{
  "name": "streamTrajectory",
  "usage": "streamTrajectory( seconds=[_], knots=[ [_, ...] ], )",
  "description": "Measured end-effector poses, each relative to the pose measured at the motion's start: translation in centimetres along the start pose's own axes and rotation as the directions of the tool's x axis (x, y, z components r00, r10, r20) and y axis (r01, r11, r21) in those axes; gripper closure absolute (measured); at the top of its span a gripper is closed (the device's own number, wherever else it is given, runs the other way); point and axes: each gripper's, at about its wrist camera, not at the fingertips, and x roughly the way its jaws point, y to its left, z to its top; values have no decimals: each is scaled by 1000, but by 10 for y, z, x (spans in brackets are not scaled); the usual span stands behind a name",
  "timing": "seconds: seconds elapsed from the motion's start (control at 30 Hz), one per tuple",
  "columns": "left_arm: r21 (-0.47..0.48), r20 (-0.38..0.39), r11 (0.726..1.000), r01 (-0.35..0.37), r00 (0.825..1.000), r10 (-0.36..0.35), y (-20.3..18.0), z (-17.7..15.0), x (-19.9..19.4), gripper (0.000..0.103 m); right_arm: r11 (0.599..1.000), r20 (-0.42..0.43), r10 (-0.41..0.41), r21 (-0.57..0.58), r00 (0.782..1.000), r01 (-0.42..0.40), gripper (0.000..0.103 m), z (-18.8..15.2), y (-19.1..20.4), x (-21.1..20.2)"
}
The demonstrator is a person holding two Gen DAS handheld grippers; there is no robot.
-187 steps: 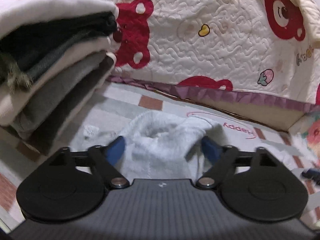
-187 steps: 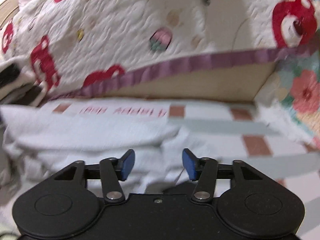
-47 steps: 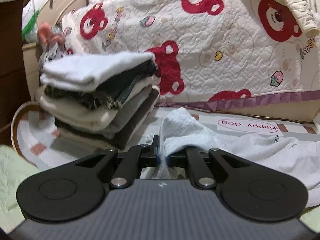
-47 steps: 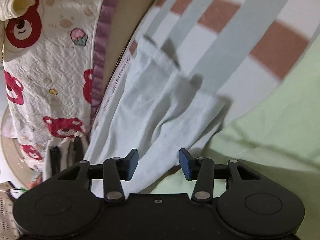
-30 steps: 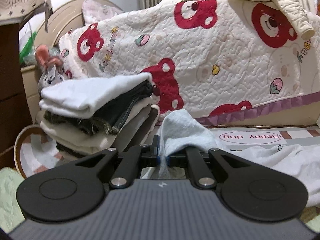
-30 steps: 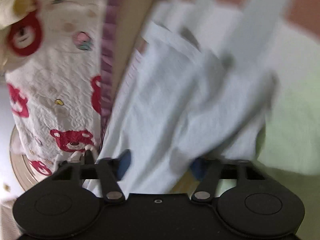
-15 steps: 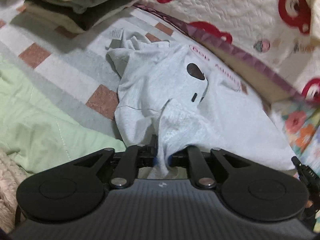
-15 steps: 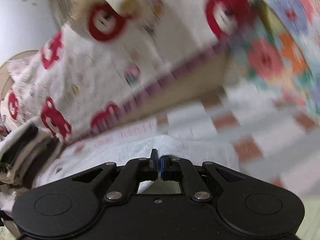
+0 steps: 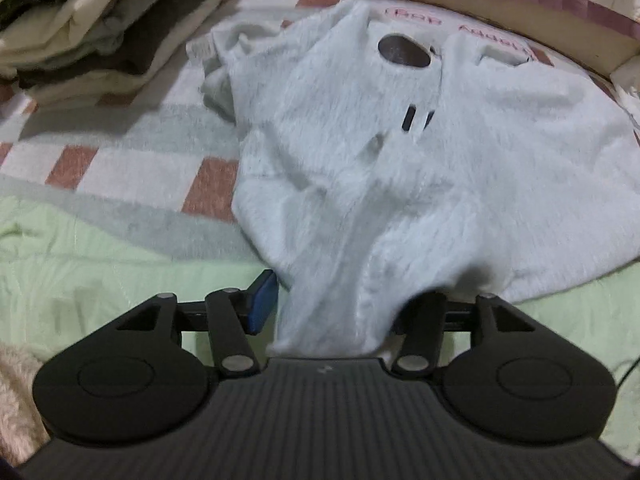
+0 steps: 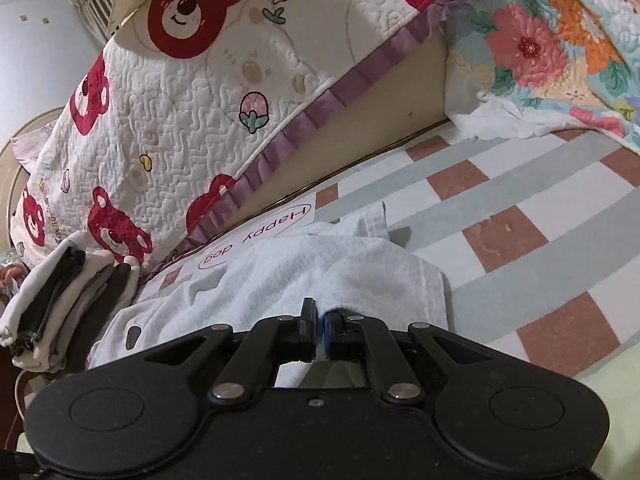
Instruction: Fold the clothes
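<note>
A pale blue-white garment (image 9: 420, 152) with dark printed marks lies spread on the checked bed cover (image 9: 120, 168). My left gripper (image 9: 340, 308) is open, its jaws wide apart, with a fold of the garment lying loose between them; the right finger is hidden under the cloth. In the right wrist view the same garment (image 10: 320, 264) lies bunched, and my right gripper (image 10: 319, 332) is shut on its near edge.
A stack of folded clothes (image 9: 92, 20) stands at the far left and also shows in the right wrist view (image 10: 60, 300). A bear-print quilt (image 10: 208, 100) hangs behind. A floral quilt (image 10: 560, 40) lies at the right. A green blanket (image 9: 100, 272) covers the near side.
My left gripper has opened and let go of the garment, which now lies flatter on the bed. My right gripper stays shut on the garment's edge.
</note>
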Motion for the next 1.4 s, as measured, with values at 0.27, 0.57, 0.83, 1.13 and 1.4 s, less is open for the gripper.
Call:
streamTrajectory(
  seconds=[0.27,0.57,0.83,1.13,1.4],
  knots=[
    [26,208,990,-140,969,132,-3,1,-29,96,994,-62,-13,105,998,19,90,-6,-21,10],
    [-71,360,982,-174,914,187,14,17,-55,96,974,-116,35,226,993,-8,65,0,-51,41],
    [-37,507,976,-217,837,205,13,39,-103,96,972,-6,149,182,989,-145,98,44,-25,24],
    [-12,485,994,-106,869,98,25,2,-196,96,945,-12,312,114,950,-308,98,68,3,-115],
    [102,221,983,-152,967,127,9,36,-76,96,990,-236,117,102,965,-95,98,18,-33,-16]
  ],
)
